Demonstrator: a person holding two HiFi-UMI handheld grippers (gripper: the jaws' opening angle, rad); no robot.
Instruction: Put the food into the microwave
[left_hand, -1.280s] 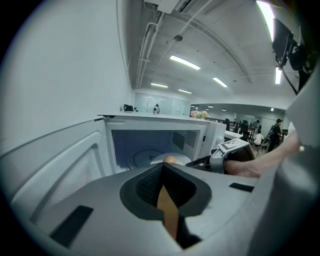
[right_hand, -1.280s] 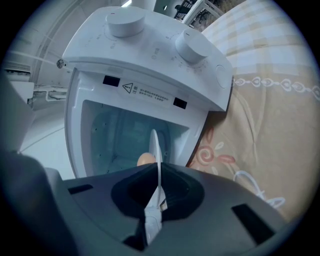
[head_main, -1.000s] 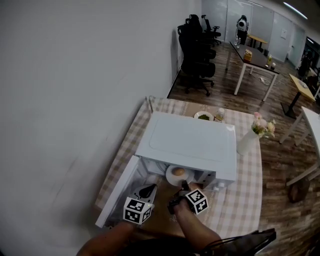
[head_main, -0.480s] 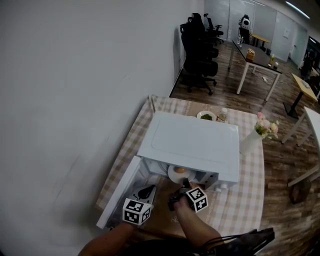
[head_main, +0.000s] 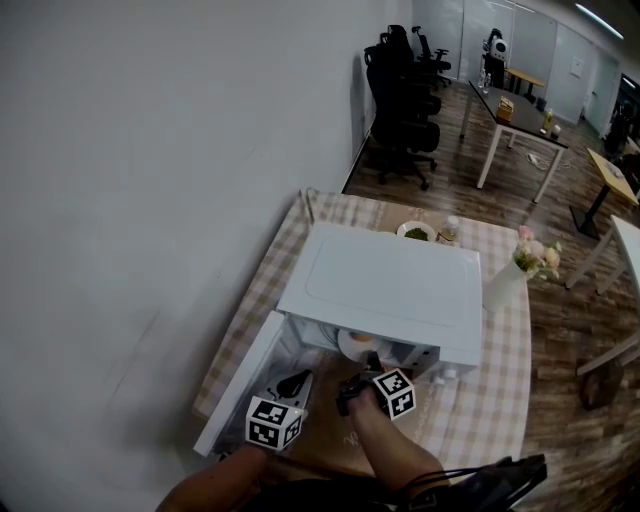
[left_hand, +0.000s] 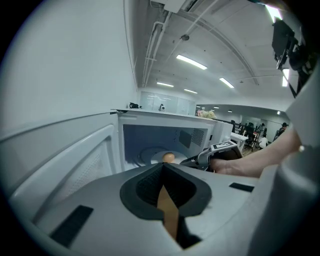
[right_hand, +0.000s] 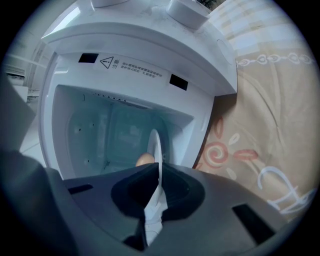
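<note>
A white microwave (head_main: 385, 285) stands on the checked table with its door (head_main: 240, 375) swung open to the left. My right gripper (head_main: 372, 362) is shut on the near rim of a white plate (head_main: 352, 345), which is partly inside the microwave's mouth. In the right gripper view the plate (right_hand: 156, 145) stands edge-on between the jaws, with a brown bun (right_hand: 144, 160) on it. The left gripper view shows the same bun (left_hand: 169, 157) just inside the cavity. My left gripper (head_main: 297, 382) hangs beside the open door, shut and holding nothing.
A white vase with flowers (head_main: 505, 280) stands right of the microwave. A small dish of greens (head_main: 415, 233) and a bottle (head_main: 450, 230) sit behind it. The wall runs along the left; office chairs (head_main: 400, 100) and desks lie beyond the table.
The plate with the bun has edged a little deeper under the microwave's top. The left gripper has stayed where it was.
</note>
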